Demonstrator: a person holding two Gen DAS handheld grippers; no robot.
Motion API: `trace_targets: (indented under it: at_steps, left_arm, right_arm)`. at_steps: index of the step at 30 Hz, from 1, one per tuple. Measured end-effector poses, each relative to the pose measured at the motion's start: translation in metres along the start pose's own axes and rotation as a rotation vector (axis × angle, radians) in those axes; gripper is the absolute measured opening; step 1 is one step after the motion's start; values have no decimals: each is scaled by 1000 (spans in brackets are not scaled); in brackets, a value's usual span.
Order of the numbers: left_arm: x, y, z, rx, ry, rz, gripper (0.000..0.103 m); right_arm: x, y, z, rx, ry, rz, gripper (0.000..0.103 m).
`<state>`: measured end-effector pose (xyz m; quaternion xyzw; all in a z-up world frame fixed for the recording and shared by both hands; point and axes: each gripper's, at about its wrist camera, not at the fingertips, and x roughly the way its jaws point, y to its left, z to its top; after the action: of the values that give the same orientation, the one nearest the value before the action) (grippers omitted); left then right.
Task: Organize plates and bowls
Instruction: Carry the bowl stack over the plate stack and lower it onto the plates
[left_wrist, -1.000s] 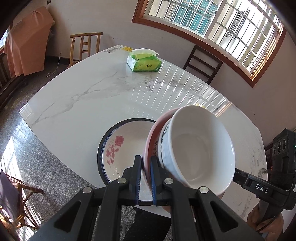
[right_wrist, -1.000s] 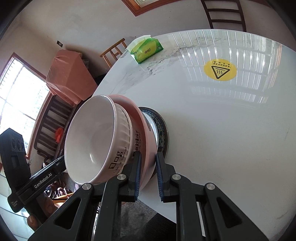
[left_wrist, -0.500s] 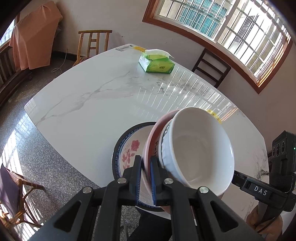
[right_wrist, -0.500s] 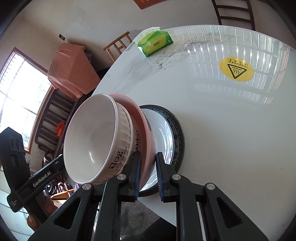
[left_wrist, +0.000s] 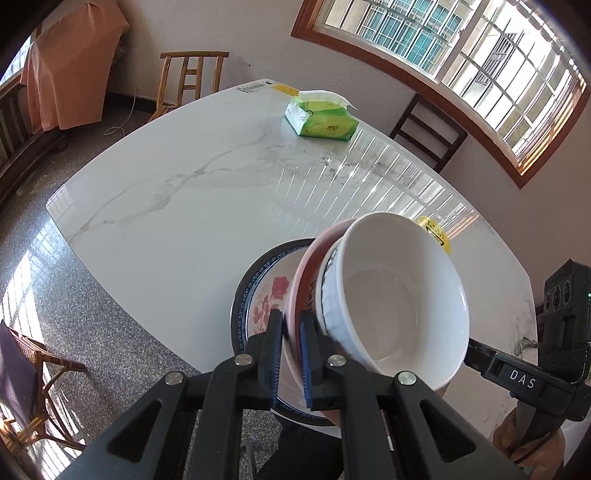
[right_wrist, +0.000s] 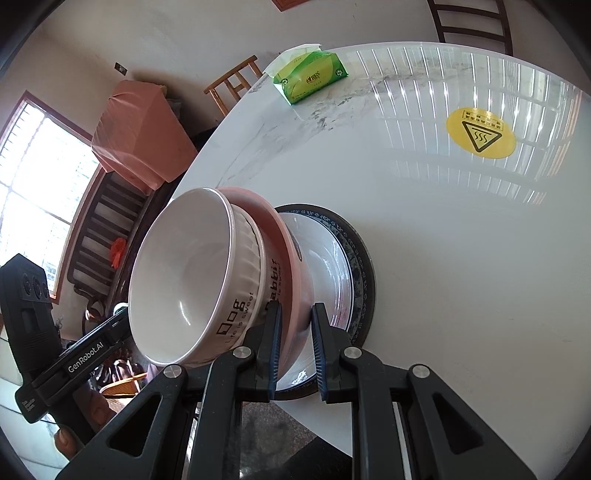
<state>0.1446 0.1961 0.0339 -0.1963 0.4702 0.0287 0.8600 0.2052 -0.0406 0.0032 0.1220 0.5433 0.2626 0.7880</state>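
- Left wrist view: the left gripper (left_wrist: 291, 343) has its two fingers pinched narrow on the rim of the pink bowl (left_wrist: 301, 291). The white bowl (left_wrist: 397, 306) sits inside the pink one. Both hang tipped in the air over the plate (left_wrist: 258, 291) with the rose, which lies flat near the edge of the table (left_wrist: 192, 192).
- Right wrist view: the right gripper (right_wrist: 295, 350) grips the other side of the pink bowl (right_wrist: 286, 251), fingers a bit less tight (the rim is between them). The white bowl (right_wrist: 184, 277) is nested in it, above the plate (right_wrist: 354, 266).
- Step, I think: the bowls are being carried to stack on the plate.
- Next, I think: make them level, lower them onto the middle of the plate, then let go with both.
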Motion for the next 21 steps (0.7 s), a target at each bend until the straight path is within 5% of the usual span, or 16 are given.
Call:
trace_targets:
  at_steps: [21]
  left_arm:
    - [10, 7, -1, -9, 26, -7, 7]
  right_arm:
    - [11, -5, 3, 20, 23, -4, 17]
